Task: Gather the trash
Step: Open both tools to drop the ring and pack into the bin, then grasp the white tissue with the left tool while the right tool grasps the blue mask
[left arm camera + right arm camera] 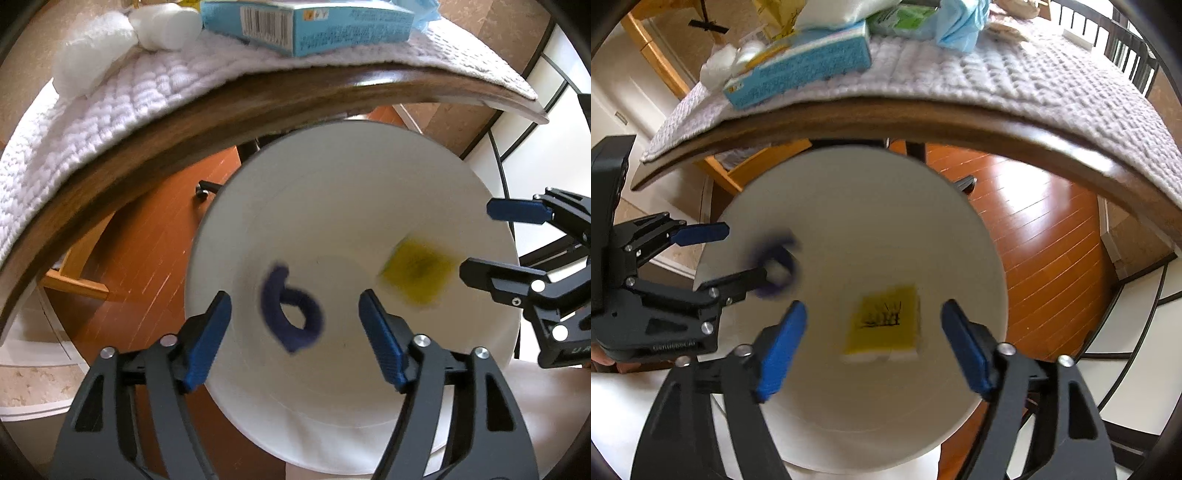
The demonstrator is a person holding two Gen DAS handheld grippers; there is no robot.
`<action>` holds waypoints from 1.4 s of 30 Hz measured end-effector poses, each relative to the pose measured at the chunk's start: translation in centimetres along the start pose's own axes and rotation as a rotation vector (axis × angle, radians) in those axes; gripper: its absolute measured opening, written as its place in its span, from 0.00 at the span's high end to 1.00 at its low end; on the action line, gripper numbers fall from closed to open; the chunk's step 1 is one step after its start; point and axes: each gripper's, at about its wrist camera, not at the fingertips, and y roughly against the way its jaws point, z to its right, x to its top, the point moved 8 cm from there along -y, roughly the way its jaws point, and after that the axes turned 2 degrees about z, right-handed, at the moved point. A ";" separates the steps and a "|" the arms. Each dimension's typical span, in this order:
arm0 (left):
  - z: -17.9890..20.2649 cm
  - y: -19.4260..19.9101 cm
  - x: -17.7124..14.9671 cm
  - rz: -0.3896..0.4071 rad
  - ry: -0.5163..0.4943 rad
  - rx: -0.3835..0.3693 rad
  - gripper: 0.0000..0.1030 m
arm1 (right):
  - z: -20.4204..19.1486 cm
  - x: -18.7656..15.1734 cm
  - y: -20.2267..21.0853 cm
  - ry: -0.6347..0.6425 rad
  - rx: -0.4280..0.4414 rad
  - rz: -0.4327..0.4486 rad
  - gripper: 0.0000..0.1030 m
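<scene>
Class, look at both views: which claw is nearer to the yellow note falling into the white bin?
Right. The right claw is open directly above the yellow note, which shows between its fingers. The left claw is off to the side, open above the dark blue loop.

The loop (291,308) lies between the left gripper (293,341) jaws, inside the bin (332,177); the table (221,110) stands beyond.

- white bin (332,177): round, open-topped, seen from above, standing just below the wooden table edge (229,110)
- dark blue ring (290,306): soft looped band, blurred, inside the bin, apart from its wall
- yellow note (886,319): square, black scribble on its face, blurred, inside the bin beside the ring
</scene>
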 end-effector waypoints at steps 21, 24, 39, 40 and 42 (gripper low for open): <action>-8.7 10.7 7.6 0.395 0.231 0.098 0.01 | 5.0 11.4 10.5 -0.110 -0.064 0.382 0.04; -11.1 9.9 8.1 0.390 0.287 0.094 0.01 | 5.5 13.1 9.0 -0.151 -0.047 0.370 0.04; -13.1 5.5 11.2 0.349 0.361 -0.017 0.01 | 5.8 16.3 4.2 -0.202 0.051 0.292 0.30; -13.2 5.3 11.3 0.351 0.368 -0.027 0.01 | 5.8 16.4 4.1 -0.202 0.056 0.290 0.33; -13.3 5.2 11.4 0.354 0.371 -0.037 0.01 | 5.8 16.6 3.7 -0.209 0.078 0.284 0.37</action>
